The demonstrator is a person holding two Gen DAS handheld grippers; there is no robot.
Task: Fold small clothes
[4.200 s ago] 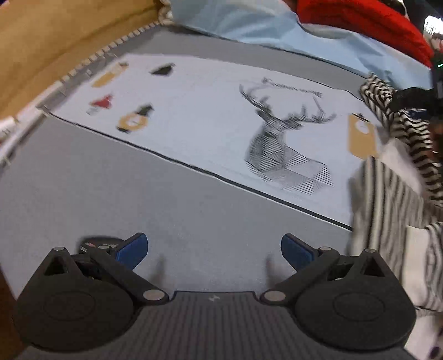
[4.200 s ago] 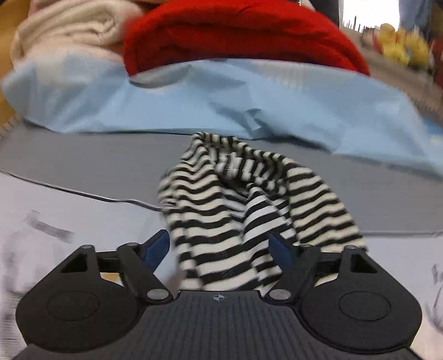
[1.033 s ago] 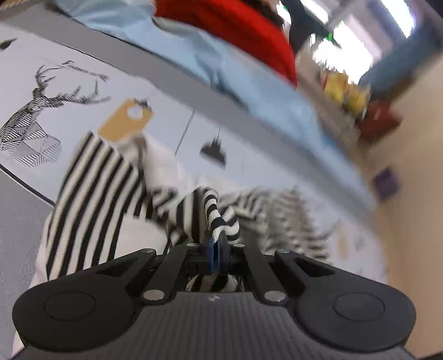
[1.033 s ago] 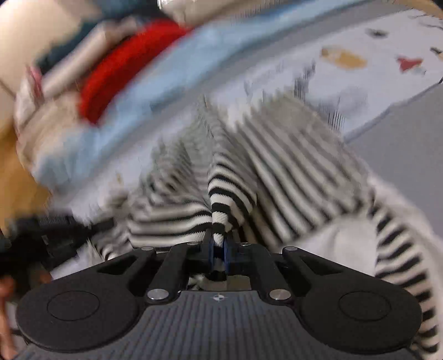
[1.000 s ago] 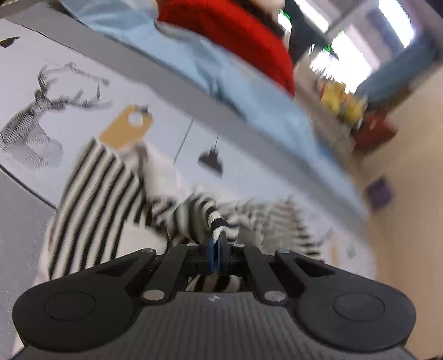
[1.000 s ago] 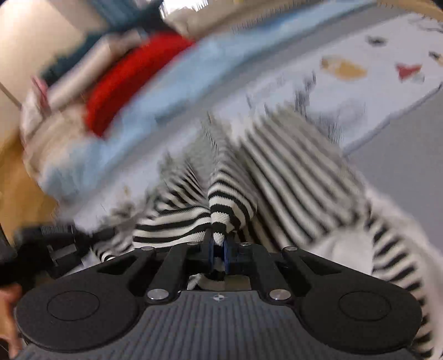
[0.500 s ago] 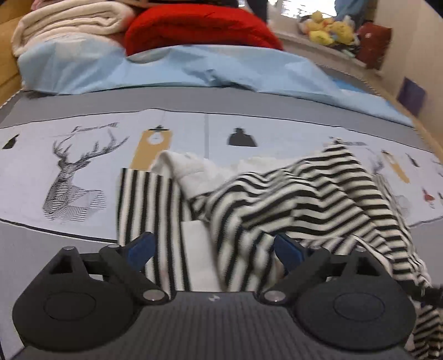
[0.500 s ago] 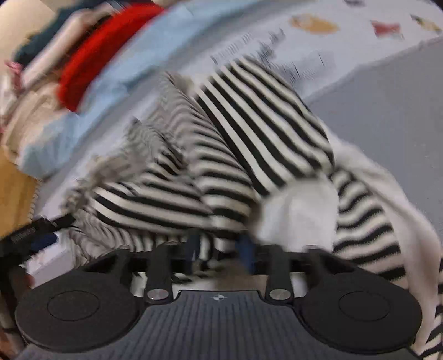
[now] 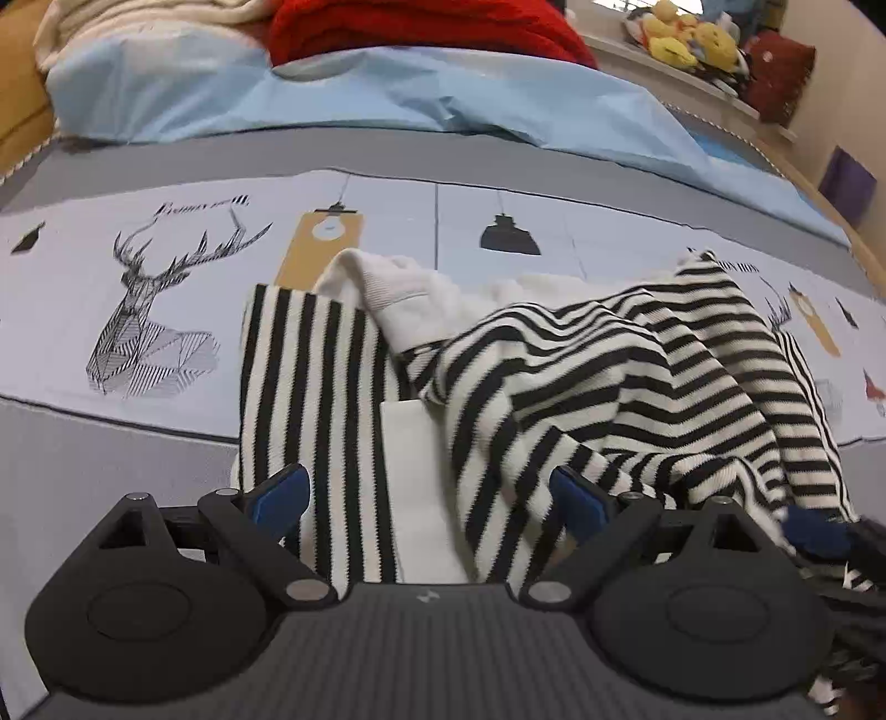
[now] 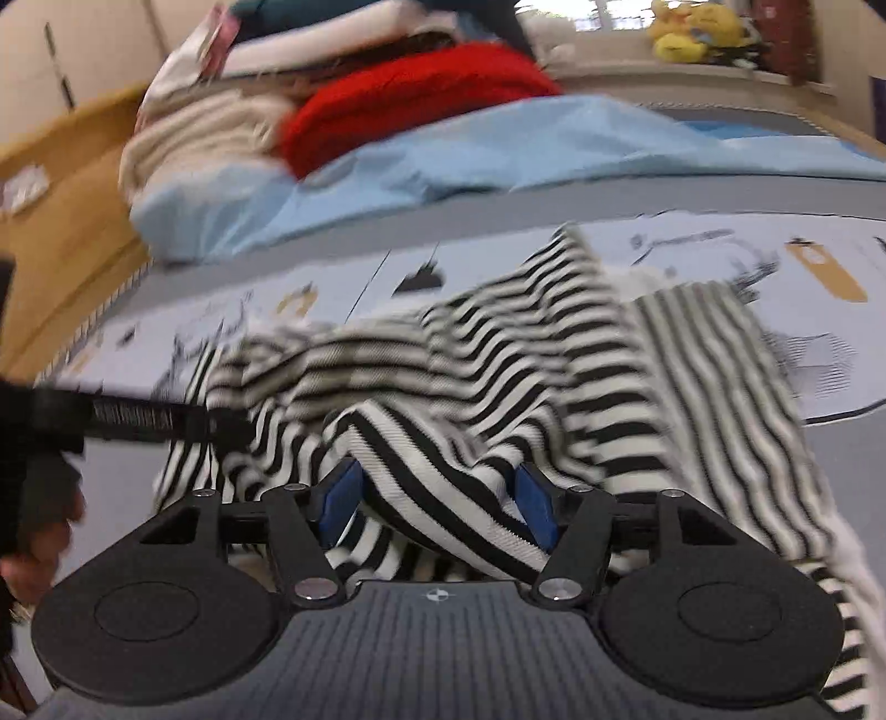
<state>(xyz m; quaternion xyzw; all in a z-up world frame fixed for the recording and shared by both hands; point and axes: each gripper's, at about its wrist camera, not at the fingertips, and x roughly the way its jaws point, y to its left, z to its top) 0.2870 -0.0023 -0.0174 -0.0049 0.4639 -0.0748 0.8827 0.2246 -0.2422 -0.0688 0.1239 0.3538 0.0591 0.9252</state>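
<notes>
Striped garment [image 9: 581, 376]: black-and-white knit with a white lining, lying rumpled and half-spread on the printed bedspread [image 9: 166, 232], toward its near edge, across the grey border. Left gripper [image 9: 429, 498]: jaws wide apart over the garment's near hem, holding nothing. Right gripper [image 10: 437, 501]: jaws apart, a raised fold between the pads, not clamped. Beyond: blue sheet [image 9: 387, 94], red blanket [image 9: 421, 27]. Risk: closing on the bunched fold may catch several layers and skew the fold.
</notes>
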